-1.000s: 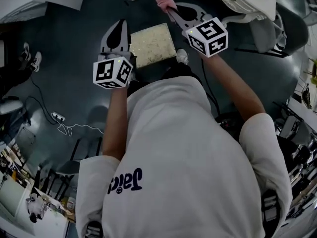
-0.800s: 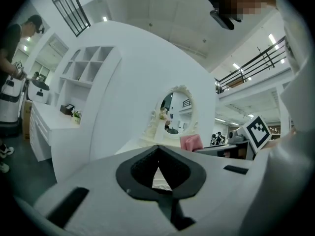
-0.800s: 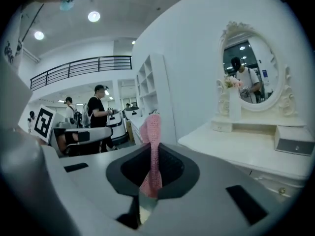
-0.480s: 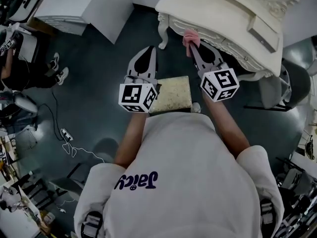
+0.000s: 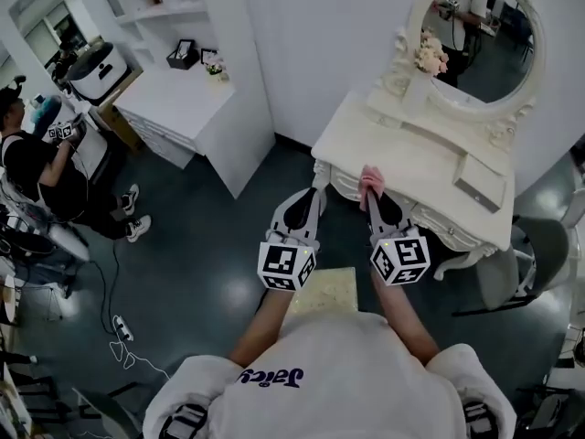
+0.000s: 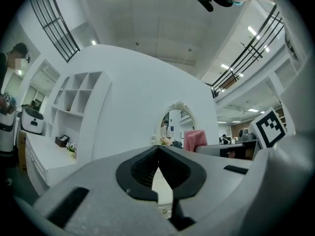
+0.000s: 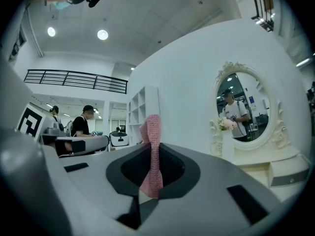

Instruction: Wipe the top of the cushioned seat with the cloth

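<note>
1. While our left gripper (image 5: 314, 190) and right gripper (image 5: 368, 190) are both held up and aimed at the far dressing table (image 5: 430, 167), we judge that wiping has not begun. The cushioned seat (image 5: 326, 290) lies low and near, just in front of our body and between our forearms, with nothing touching its top
2. We take the step in hand to be bringing the cloth (image 5: 369, 177) to the seat. The next move, as we see it, calls for tipping the right gripper down and drawing it near until the cloth's loose end lies flat on the pale, speckled cushion, then sweeping across it
3. Our right gripper is clenched on the pink cloth. In the right gripper view the jaws pinch a narrow fold of the knit, which stands up past the tips and hangs a little below the pads. It appears clear of the table and of the oval mirror (image 7: 243, 107) at the right
4. Our left gripper is closed with nothing in it. In the left gripper view its tips meet, and only a thin wedge of pale table shows through lower down. It hangs just left of the right gripper, touching nothing
5. We would keep the left gripper out of the sweep's path
</note>
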`<state>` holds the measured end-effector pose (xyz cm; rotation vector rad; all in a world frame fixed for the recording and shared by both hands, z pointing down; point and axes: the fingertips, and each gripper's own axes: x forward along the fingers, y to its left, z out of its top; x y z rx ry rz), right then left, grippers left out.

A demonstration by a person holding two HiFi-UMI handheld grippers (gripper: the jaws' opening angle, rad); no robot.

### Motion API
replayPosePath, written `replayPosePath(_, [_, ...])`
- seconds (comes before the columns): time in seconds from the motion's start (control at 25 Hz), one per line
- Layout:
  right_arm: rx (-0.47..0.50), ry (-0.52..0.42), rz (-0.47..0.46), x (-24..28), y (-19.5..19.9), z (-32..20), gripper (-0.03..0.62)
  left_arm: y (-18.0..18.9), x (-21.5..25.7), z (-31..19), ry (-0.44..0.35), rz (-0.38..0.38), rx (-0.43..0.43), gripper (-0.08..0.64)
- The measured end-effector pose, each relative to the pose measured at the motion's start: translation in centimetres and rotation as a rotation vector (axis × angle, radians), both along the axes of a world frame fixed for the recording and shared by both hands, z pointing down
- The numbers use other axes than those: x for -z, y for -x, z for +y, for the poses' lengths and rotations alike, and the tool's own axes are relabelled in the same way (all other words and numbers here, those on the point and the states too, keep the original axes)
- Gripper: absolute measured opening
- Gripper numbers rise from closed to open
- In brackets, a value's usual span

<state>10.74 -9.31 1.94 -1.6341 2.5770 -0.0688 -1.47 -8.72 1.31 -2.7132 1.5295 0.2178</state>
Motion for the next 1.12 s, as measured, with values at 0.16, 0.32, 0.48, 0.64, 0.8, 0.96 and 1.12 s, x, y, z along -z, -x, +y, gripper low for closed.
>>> replayPosePath(0.16, [-0.003, 0.012, 0.009, -0.2, 0.0, -0.5, 0.023, -1.2, 0.3, 0.0, -0.021, -0.009, -0.009, 0.012])
replayPosePath(0.32, [-0.005, 0.018, 0.032, -0.5, 0.2, -0.4, 0.023, -1.3, -0.2, 0.2, -0.012, -0.01, -0.01, 0.012])
replayPosePath(0.48, [-0.005, -0.005, 0.059, -0.3, 0.6, -0.4, 0.023, -1.3, 0.1, -0.2, -0.034, -0.022, 0.004, 0.012])
replayPosePath(0.64, [-0.007, -0.01, 0.074, -0.7, 0.7, -0.2, 0.023, -1.2, 0.2, -0.2, -0.048, -0.028, 0.011, 0.012])
replayPosePath(0.8, [-0.014, -0.001, 0.082, -1.2, 0.3, -0.1, 0.023, -1.1, -0.4, 0.2, -0.045, -0.027, 0.021, 0.012])
replayPosePath(0.96, [-0.034, 0.01, 0.086, -1.3, -0.3, -0.2, 0.023, -1.2, -0.4, 0.4, -0.047, -0.038, 0.023, 0.012])
replayPosePath(1.12, [-0.038, 0.014, 0.085, -1.5, -0.7, -0.2, 0.023, -1.4, -0.6, 0.7, -0.048, -0.047, 0.032, 0.012])
